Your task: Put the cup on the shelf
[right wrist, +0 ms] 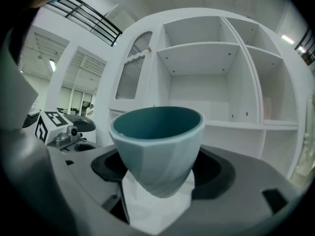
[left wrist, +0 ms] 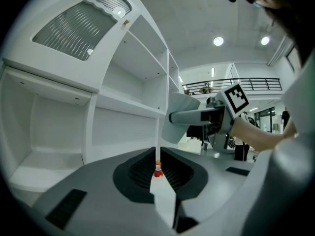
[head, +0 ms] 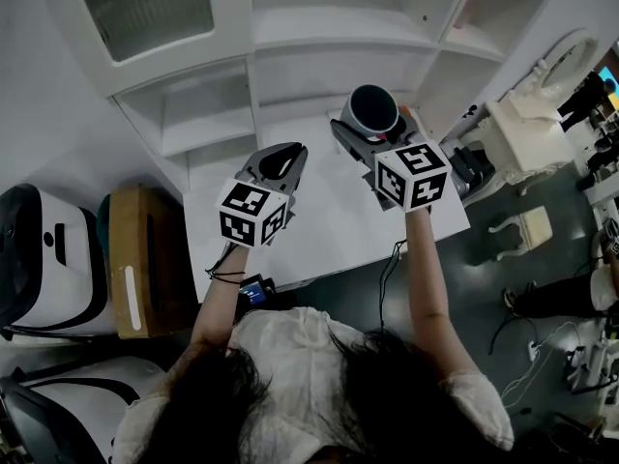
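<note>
A pale blue cup [right wrist: 157, 141] with a darker teal inside stands upright between the jaws of my right gripper [right wrist: 157, 163], which is shut on its lower half. In the head view the cup [head: 373, 107] is held above the far edge of the white table [head: 329, 222], just in front of the white shelf unit [head: 329, 39]. My left gripper [head: 288, 155] hovers over the table to the left of it, jaws together and holding nothing. The left gripper view shows the cup [left wrist: 179, 116] from the side, to the right of the open shelf compartments [left wrist: 125, 104].
A small orange-red object [left wrist: 157, 171] shows through the slit between the left jaws. A brown box [head: 135, 259] and white machines [head: 39, 249] stand left of the table. White ornate furniture [head: 532, 133] is at the right. A cable [head: 387, 271] hangs off the table's near edge.
</note>
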### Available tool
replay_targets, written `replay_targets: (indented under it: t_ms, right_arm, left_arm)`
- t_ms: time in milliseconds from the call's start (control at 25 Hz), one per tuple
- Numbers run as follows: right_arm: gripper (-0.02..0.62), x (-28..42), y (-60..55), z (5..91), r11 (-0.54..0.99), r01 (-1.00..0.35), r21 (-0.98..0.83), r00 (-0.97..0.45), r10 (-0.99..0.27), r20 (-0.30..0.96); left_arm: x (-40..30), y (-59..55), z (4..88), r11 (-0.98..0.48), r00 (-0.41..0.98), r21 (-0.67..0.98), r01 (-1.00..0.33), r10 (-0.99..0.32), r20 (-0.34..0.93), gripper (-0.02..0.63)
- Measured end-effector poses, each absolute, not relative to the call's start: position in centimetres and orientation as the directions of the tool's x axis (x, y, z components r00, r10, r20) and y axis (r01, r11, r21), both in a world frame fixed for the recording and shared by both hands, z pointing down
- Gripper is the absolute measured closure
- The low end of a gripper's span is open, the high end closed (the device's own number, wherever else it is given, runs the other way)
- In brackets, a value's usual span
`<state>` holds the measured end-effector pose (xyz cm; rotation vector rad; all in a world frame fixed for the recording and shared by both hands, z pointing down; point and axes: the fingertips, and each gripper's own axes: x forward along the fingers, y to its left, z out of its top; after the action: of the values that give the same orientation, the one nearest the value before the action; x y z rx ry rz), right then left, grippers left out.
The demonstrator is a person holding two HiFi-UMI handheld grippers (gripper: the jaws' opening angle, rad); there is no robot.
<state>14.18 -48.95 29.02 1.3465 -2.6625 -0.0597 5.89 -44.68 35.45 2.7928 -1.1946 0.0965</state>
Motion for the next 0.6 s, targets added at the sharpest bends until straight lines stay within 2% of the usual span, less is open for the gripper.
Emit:
replay_targets:
  t_ms: [320, 600]
  right_arm:
    - [0.235, 14.3, -56.6, 20.4, 0.611, -0.781, 0.126, -0.610, -0.791, 0.053]
    - [0.235, 13.4, -62.9, 15.7, 0.636, -0.768, 0.077, -0.632, -0.772, 0.063]
  left_arm:
    - [5.7, -47.2, 35.3, -0.688, 0.691, 0.064, -0.723, -0.716, 0.104, 0.581]
    - [5.9, -48.1, 35.6, -0.695, 0.697, 0.064, -0.716, -0.707, 0.122, 0.581]
